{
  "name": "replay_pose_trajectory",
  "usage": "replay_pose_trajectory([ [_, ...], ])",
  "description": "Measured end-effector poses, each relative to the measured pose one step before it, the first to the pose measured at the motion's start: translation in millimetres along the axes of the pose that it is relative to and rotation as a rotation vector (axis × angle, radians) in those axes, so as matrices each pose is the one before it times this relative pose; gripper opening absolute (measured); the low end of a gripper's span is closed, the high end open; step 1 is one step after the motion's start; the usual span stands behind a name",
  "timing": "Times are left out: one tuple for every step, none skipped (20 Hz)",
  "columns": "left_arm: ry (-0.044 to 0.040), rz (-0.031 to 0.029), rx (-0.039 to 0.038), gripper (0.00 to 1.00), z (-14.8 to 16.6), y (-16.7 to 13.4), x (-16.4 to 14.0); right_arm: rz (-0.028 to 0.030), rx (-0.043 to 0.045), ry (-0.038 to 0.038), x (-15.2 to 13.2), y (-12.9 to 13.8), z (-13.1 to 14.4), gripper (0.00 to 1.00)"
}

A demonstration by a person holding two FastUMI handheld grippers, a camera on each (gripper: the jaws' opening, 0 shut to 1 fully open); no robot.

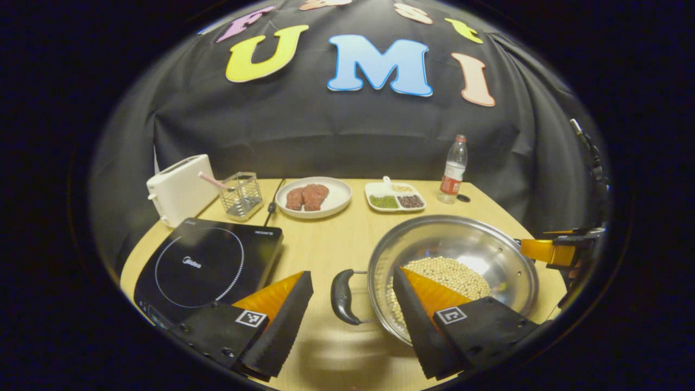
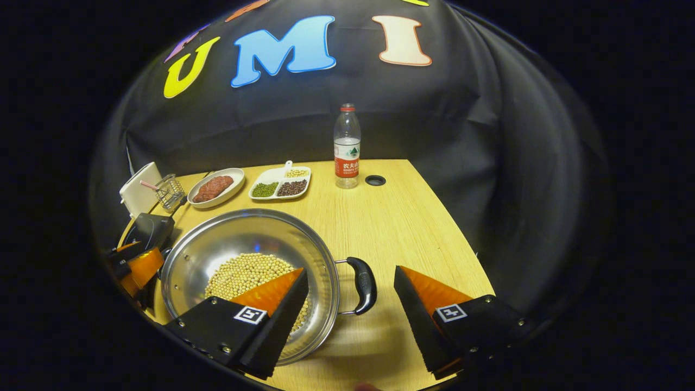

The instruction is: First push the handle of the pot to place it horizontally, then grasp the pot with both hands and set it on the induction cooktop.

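Pot (image 1: 461, 244): polished metal, mirror-bright, with glossy dark plastic handles. Induction cooktop (image 1: 206, 266): smooth glassy top. Bench (image 2: 391, 217): pale wood grain, matt. Bottle (image 2: 347, 146): clear plastic. Backdrop: matt cloth.

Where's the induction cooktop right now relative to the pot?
In the left gripper view the induction cooktop lies on the table's left side, in front of the toaster; the pot sits apart to its right.
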State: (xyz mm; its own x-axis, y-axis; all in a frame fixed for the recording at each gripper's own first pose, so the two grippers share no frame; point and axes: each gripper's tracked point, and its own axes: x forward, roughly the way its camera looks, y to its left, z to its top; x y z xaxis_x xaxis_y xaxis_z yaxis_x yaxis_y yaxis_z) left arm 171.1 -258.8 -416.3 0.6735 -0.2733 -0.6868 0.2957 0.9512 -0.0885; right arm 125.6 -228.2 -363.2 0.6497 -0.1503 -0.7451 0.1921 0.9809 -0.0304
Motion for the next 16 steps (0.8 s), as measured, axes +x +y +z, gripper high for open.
replay_pose_trajectory([
  [0.01877,-0.00310,-0.00636,0.98,-5.95,1.31,4.54,-0.00730,-0.00228,0.00965,3.38,-1.53,-1.96,0.97],
  [0.01596,-0.00069,-0.00545,0.93,-4.56,2.48,4.92,-0.00843,0.00005,0.00984,3.90,-0.59,-2.35,0.97],
  [0.01540,-0.00239,-0.00415,0.97,-4.99,1.23,5.78,-0.00652,0.00283,0.00991,4.82,-0.21,-2.40,0.97],
  [0.01477,-0.00451,-0.00418,0.97,-5.00,-0.49,5.03,-0.00685,0.00384,0.01103,3.69,-1.21,-2.14,0.97],
  [0.01475,-0.00277,-0.00350,0.97,-4.14,1.02,4.29,-0.00721,0.00353,0.01283,4.19,-1.04,-3.30,0.98],
  [0.01415,-0.00293,-0.00423,0.97,-3.62,-0.53,3.98,0.00153,0.00735,0.01534,3.81,1.09,-3.47,0.97],
  [0.01034,-0.00241,-0.00773,0.98,-2.67,0.16,2.44,0.00163,0.00751,0.01406,2.48,0.48,-2.95,0.98],
  [0.00885,-0.00180,-0.00897,0.98,-1.97,-0.18,3.50,-0.00063,0.00341,0.01148,2.50,-0.07,-2.34,0.98],
  [0.00908,-0.00569,-0.01066,0.98,-3.06,-1.00,1.67,-0.00426,-0.00192,0.00871,3.72,-1.08,-1.83,0.97],
  [0.00148,-0.01162,-0.00921,0.99,0.57,-3.47,1.49,0.02185,0.00470,0.00515,0.36,4.98,0.07,0.94],
  [0.00363,-0.00784,-0.00244,0.86,-1.68,-3.26,1.02,0.00672,0.00071,-0.00201,0.60,3.38,0.16,0.81],
  [0.00553,-0.00271,0.00431,0.91,-0.22,-3.03,1.41,-0.00567,-0.00960,-0.00212,-1.06,0.20,0.25,0.67],
  [0.00341,0.01568,0.00882,0.79,-0.23,0.38,-0.83,-0.00171,-0.00973,-0.00011,0.72,-0.08,-0.99,0.65],
  [0.00345,0.00769,0.00277,0.78,0.25,1.08,0.34,0.00115,-0.00767,0.00201,0.40,-0.02,-0.30,0.63],
  [0.00020,0.00368,-0.00344,0.73,2.28,1.38,1.35,0.00437,-0.00500,-0.00634,-0.77,-0.28,0.29,0.63],
  [0.00341,0.00533,-0.01061,0.71,0.68,0.20,0.98,0.00329,-0.00452,0.00630,-2.54,-0.06,-1.65,0.60],
])
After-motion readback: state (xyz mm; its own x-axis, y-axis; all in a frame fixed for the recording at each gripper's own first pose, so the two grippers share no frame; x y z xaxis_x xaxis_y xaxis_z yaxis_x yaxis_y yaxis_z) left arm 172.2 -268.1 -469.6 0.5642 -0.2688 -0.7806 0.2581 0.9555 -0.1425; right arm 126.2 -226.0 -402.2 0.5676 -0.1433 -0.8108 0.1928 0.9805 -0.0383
